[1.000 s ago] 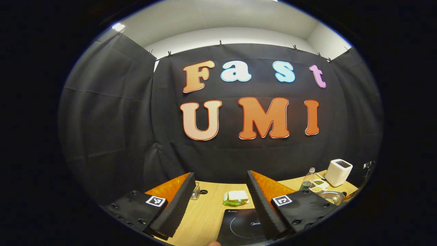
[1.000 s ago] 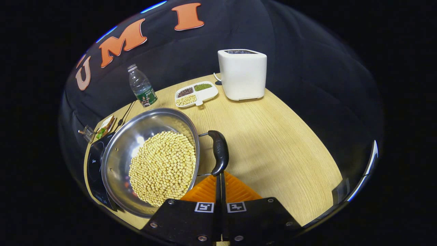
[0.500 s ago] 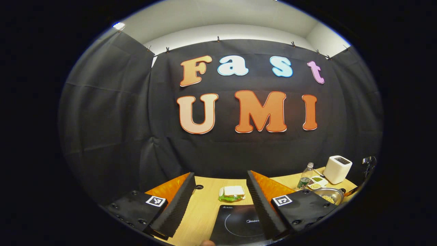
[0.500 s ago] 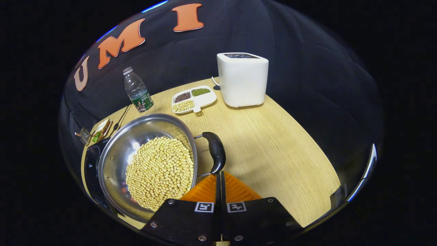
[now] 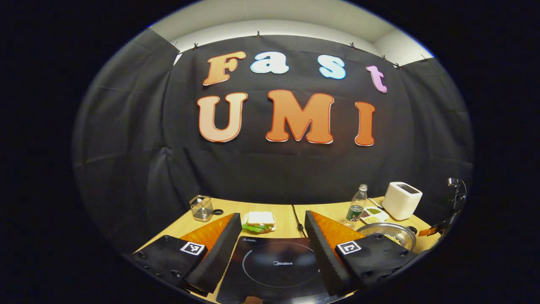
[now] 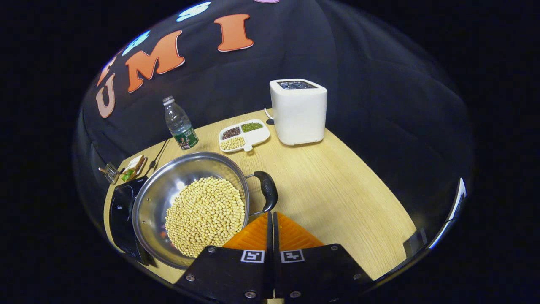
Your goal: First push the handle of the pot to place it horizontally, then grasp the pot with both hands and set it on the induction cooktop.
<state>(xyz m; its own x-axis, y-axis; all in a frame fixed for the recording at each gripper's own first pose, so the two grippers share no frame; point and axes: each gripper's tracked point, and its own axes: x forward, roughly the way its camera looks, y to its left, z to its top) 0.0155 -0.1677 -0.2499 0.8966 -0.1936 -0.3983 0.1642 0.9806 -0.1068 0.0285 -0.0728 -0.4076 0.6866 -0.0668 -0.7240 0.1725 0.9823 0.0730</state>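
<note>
The right gripper [image 6: 270, 216] has its fingers pressed together with nothing between them, their tips just short of the near end of the pot's black side handle [image 6: 267, 191]. From those tips the handle runs away and slightly left, alongside the rim rather than across the view. The pot [image 6: 192, 207], heaped with soybeans, sits on the counter [image 6: 337, 185], its left edge overlapping the induction cooktop [image 5: 274, 268]. The left gripper [image 5: 272, 249] hangs spread wide over that cooktop, so the right is likely the one to push.
</note>
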